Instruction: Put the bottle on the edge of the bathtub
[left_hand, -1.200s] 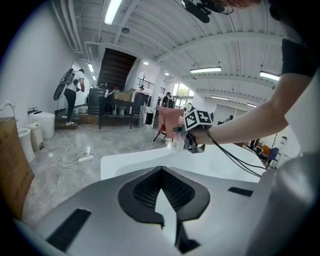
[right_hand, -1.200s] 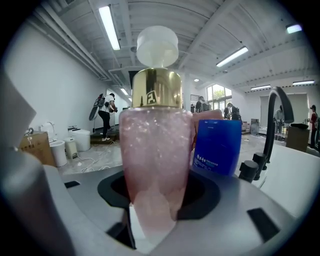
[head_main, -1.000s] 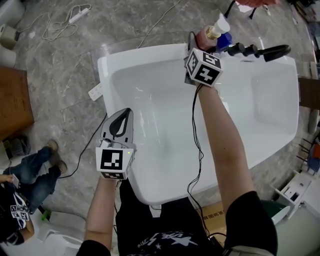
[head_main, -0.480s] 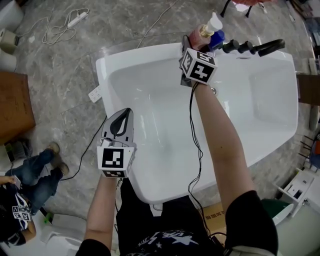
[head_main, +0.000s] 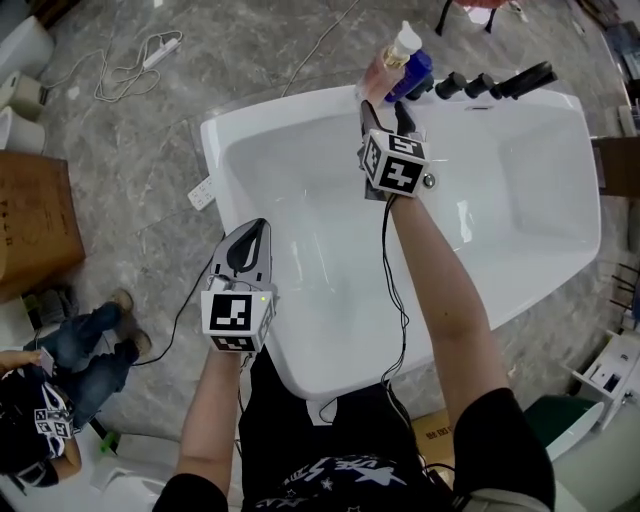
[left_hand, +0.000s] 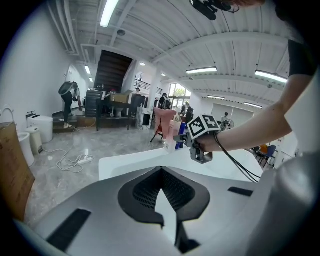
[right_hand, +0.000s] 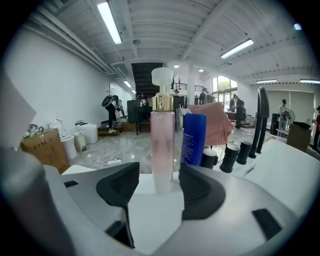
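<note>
A slim pink bottle (head_main: 385, 70) with a gold collar and white cap stands upright on the far rim of the white bathtub (head_main: 260, 110), beside a blue bottle (head_main: 415, 72). My right gripper (head_main: 383, 103) is just on the near side of it. In the right gripper view the pink bottle (right_hand: 162, 145) rises between the dark pads (right_hand: 120, 187) with a gap on each side. The right gripper (right_hand: 159, 186) has its jaws opening. My left gripper (head_main: 250, 232) hovers over the tub's near left rim, its jaws together and empty. In the left gripper view the left gripper (left_hand: 162, 200) points toward the bottle (left_hand: 172, 135).
A black faucet with several knobs (head_main: 500, 82) sits on the rim right of the blue bottle (right_hand: 194, 137). On the grey marble floor are a cardboard box (head_main: 35, 220), a power strip with cable (head_main: 160, 50) and a crouching person (head_main: 60, 350).
The right gripper's jaws have let go of the pink bottle, which stays standing on the rim. The left gripper has kept its place.
</note>
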